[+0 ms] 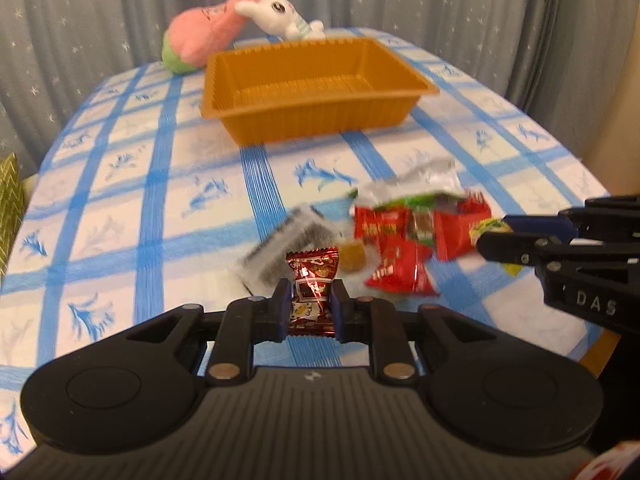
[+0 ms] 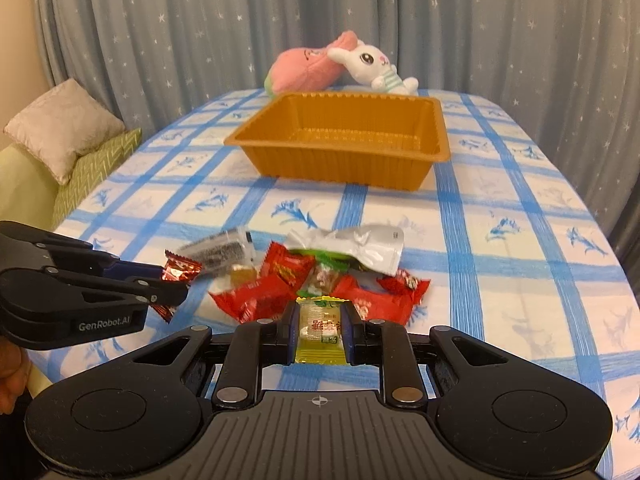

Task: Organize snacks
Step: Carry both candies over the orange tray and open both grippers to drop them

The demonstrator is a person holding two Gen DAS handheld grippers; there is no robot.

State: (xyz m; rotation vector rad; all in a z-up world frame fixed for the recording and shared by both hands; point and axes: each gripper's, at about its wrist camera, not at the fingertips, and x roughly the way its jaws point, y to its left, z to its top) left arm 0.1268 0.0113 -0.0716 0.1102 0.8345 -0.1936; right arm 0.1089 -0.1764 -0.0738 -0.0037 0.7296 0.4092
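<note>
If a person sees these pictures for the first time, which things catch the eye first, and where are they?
The empty orange tray stands mid-table on the blue checked tablecloth, with a pink plush and a white bunny plush behind it. Nearer lies a pile of snack packets. The left gripper is shut on a dark red candy, and the right gripper on a yellow candy packet.

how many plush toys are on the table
2: a pink plush and a white bunny plush, leaning together at the far end of the table behind the orange tray. The tray could hide others.
</note>
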